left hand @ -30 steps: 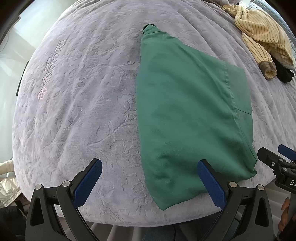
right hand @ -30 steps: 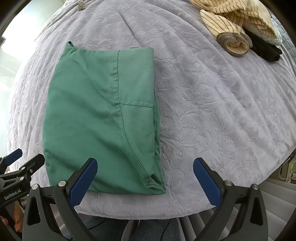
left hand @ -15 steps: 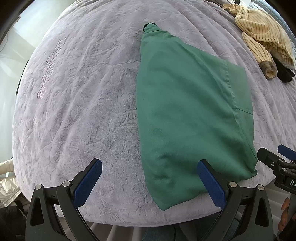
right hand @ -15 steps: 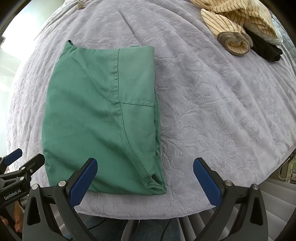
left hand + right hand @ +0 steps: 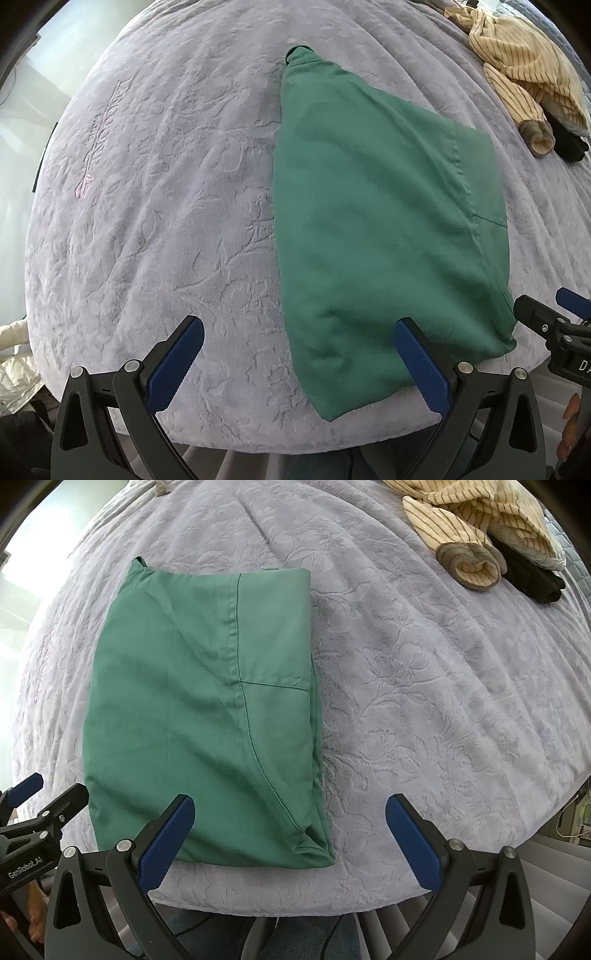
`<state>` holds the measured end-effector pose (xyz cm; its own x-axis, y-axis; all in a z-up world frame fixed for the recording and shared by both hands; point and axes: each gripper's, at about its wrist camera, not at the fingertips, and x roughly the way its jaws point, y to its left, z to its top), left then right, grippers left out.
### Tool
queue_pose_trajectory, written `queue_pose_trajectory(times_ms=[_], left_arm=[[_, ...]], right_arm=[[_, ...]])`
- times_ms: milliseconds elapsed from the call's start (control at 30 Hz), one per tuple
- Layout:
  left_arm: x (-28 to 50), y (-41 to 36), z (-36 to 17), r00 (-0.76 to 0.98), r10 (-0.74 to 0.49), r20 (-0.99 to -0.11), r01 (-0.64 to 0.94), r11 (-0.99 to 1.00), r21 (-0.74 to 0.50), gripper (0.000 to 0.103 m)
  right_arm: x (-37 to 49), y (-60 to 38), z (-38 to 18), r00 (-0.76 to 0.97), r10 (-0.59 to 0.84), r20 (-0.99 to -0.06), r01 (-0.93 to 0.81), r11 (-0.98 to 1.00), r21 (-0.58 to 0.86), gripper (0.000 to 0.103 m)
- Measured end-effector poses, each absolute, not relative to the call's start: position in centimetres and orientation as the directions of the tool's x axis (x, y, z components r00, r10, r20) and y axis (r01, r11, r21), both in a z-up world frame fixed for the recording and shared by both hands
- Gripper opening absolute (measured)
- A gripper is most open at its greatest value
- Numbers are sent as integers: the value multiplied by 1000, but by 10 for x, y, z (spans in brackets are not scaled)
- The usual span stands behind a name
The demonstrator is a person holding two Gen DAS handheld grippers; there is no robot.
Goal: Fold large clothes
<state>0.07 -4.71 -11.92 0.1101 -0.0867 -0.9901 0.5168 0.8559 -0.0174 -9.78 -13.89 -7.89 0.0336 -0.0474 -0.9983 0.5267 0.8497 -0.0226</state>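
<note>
A green garment [image 5: 373, 229] [image 5: 207, 716] lies folded flat into a long rectangle on a lavender embossed bedspread [image 5: 155, 192] [image 5: 424, 686]. Its near end reaches the front edge of the bed. My left gripper [image 5: 295, 350] is open and empty, held just short of the garment's near left corner. My right gripper [image 5: 291, 830] is open too, above the near right corner, touching nothing. The left tool's blue-tipped fingers [image 5: 26, 786] show at the far left of the right wrist view.
A cream striped garment [image 5: 524, 70] [image 5: 480, 528] lies crumpled at the far right of the bed, with a small black item [image 5: 569, 144] [image 5: 532, 579] beside it. The bed's front edge drops off just under both grippers. A bright window lies to the left.
Both grippers have eased slightly closer to the garment; the cloth itself has not moved, and both jaws stay open.
</note>
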Motion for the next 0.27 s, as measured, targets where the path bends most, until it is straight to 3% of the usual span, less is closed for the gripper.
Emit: queue_pose_trajectory(times_ms=[267], left_arm=[[-1, -48, -116, 109, -103, -989, 526, 850, -30, 103]], right_arm=[[-100, -140, -81, 27, -42, -999, 534, 845, -21, 103]])
